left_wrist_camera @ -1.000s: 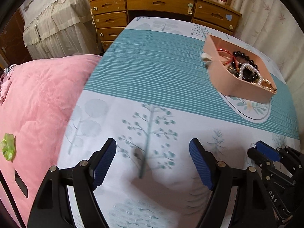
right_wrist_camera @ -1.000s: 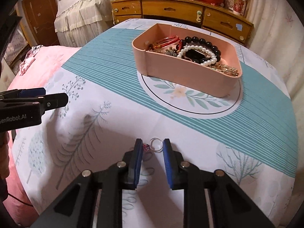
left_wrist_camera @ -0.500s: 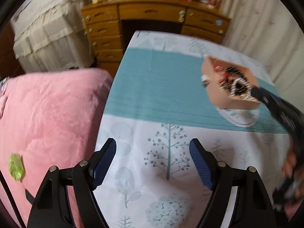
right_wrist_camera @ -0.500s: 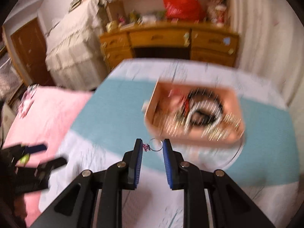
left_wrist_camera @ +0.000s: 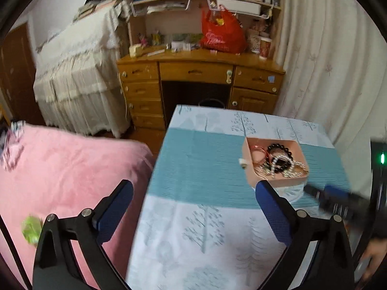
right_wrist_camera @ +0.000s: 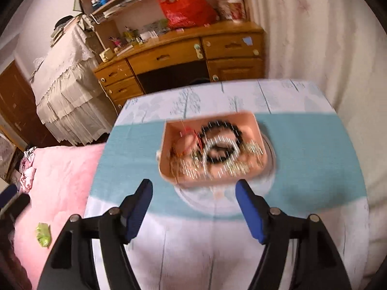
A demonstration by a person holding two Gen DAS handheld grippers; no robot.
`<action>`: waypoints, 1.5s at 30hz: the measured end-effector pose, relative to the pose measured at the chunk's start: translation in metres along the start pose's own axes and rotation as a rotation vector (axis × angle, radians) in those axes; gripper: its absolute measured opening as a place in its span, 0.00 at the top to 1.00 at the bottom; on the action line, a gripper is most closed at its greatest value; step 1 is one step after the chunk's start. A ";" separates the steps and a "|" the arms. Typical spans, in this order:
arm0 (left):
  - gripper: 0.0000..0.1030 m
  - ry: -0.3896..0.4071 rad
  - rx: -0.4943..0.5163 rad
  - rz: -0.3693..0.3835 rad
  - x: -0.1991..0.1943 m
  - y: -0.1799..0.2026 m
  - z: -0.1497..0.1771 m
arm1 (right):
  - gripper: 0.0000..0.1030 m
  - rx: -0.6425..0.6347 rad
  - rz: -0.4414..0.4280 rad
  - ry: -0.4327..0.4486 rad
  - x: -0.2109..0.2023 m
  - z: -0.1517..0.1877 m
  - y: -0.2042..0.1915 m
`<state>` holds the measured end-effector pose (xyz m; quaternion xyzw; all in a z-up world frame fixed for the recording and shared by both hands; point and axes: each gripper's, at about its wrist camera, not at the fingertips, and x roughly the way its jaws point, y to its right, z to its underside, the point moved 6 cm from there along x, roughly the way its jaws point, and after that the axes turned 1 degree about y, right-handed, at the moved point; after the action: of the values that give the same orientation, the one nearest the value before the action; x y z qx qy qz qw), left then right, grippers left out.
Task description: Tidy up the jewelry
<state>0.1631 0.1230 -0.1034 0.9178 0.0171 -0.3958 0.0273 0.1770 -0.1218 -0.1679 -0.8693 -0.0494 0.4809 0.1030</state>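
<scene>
A pink tray (left_wrist_camera: 278,183) stands on the table's teal band and holds a black bead bracelet (left_wrist_camera: 278,148), a white pearl bracelet (left_wrist_camera: 285,163), red cord and gold chains. In the right wrist view the tray (right_wrist_camera: 174,145) is blurred by motion. My left gripper (left_wrist_camera: 193,205) is open and empty, high above the table's near left part. My right gripper (right_wrist_camera: 194,205) is open and empty, above the table just in front of the tray. It also shows in the left wrist view (left_wrist_camera: 324,193), blurred. The small ring it held is not visible.
The table carries a white and teal tree-print cloth (left_wrist_camera: 205,229). A pink quilt (left_wrist_camera: 60,169) with a green wrapper (left_wrist_camera: 30,228) lies to the left. A wooden desk (left_wrist_camera: 198,72) with a red bag (left_wrist_camera: 221,33) stands behind; a curtain (left_wrist_camera: 326,60) hangs at right.
My right gripper lifted a small ring from the cloth, carried it up towards the tray and has opened; the ring is gone from its fingers. Both grippers rose and tilted up.
</scene>
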 end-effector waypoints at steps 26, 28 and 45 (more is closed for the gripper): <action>0.01 -0.176 0.202 0.116 -0.084 0.165 0.075 | 0.06 0.016 -0.053 -0.113 -0.185 0.103 0.075; 0.01 -0.176 0.198 0.086 -0.089 0.160 0.080 | 0.06 0.026 -0.058 -0.075 -0.187 0.103 0.069; 0.01 -0.216 0.126 0.033 -0.098 0.134 0.108 | 0.00 -0.067 -0.023 -0.019 -0.199 0.112 0.053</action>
<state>0.0249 -0.0188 -0.1009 0.8699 -0.0260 -0.4921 -0.0221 -0.0251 -0.1952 -0.0733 -0.8670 -0.0764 0.4861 0.0790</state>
